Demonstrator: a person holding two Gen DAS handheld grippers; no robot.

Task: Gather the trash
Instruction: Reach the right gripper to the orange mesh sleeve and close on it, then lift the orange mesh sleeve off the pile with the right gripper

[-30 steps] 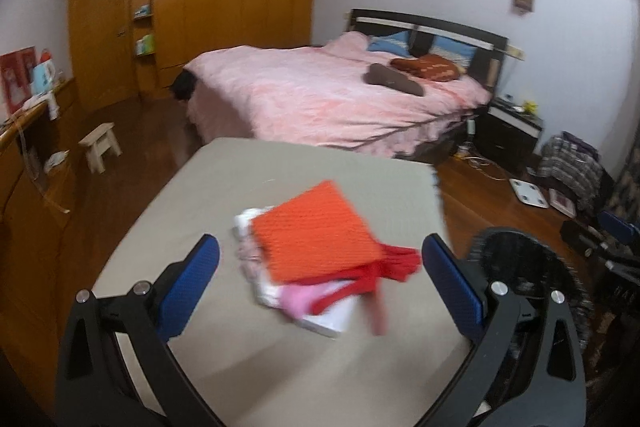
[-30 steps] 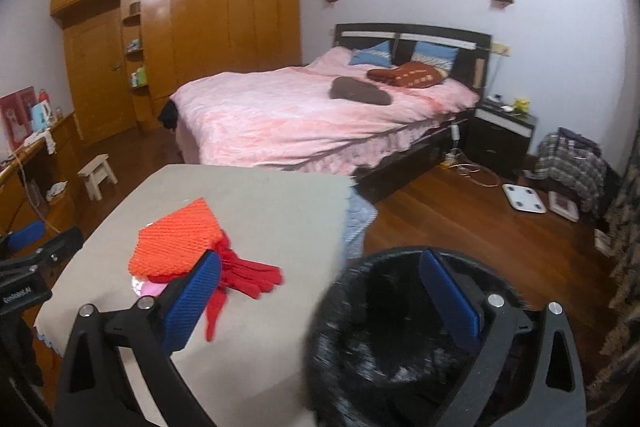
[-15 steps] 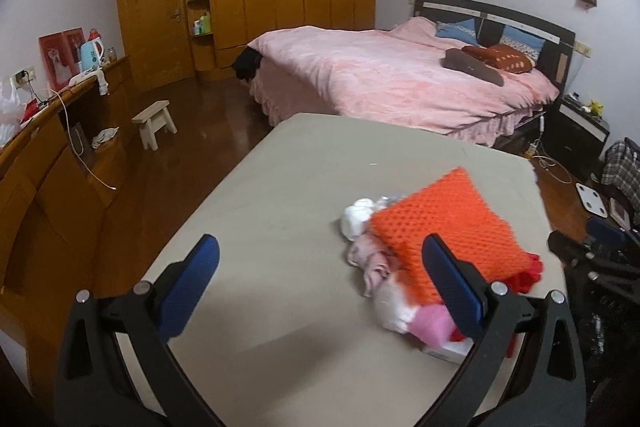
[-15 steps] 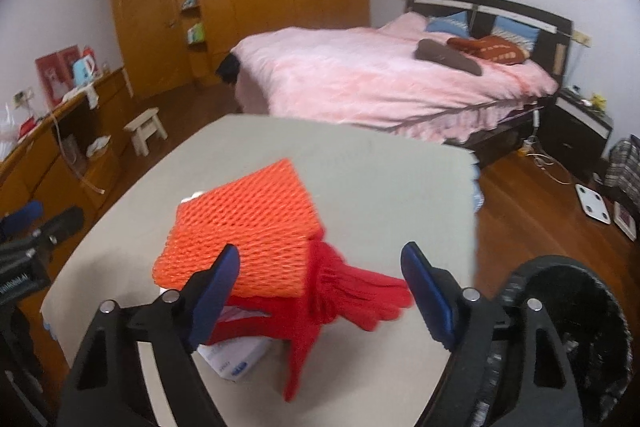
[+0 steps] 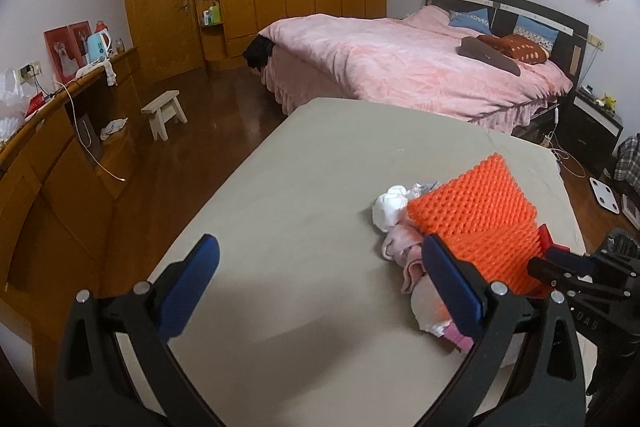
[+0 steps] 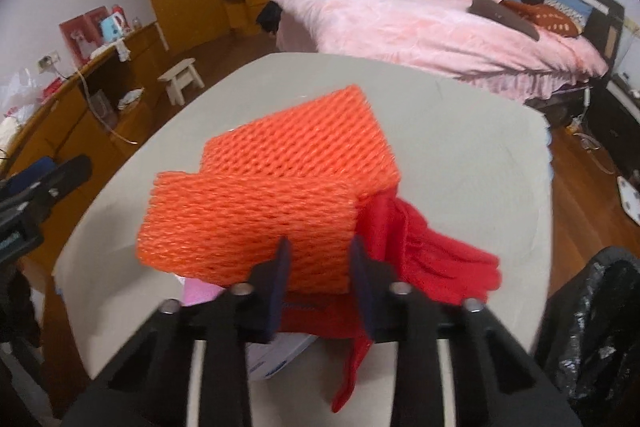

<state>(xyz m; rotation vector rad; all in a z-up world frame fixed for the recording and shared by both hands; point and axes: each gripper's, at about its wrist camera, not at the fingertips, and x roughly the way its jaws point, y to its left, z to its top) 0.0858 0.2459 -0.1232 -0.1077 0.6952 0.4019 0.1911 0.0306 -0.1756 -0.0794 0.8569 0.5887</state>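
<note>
A bedroom is showing in both wrist views, with a pink bed (image 5: 408,67) at the back and a grey-beige table (image 5: 280,227) filling the foreground. A small heap of trash is sitting on the table's right side, topped by an orange foam net (image 6: 264,195), with a red glove (image 6: 424,259) and crumpled white and pink scraps (image 5: 394,213) under and beside it. The biggest change from half a second ago is happening at the right gripper (image 6: 320,283): its jaws, then spread wide in front of the heap, are now drawn narrow and pinching the near edge of the orange foam net, which is looking slightly raised off the heap. The left gripper (image 5: 316,283) is hovering over bare tabletop left of the heap, its jaws wide apart and holding nothing. A black-lined trash bin (image 6: 592,323) is waiting at the table's right edge, so the pick-up seems done and carrying the net over to the bin is probably next.
</note>
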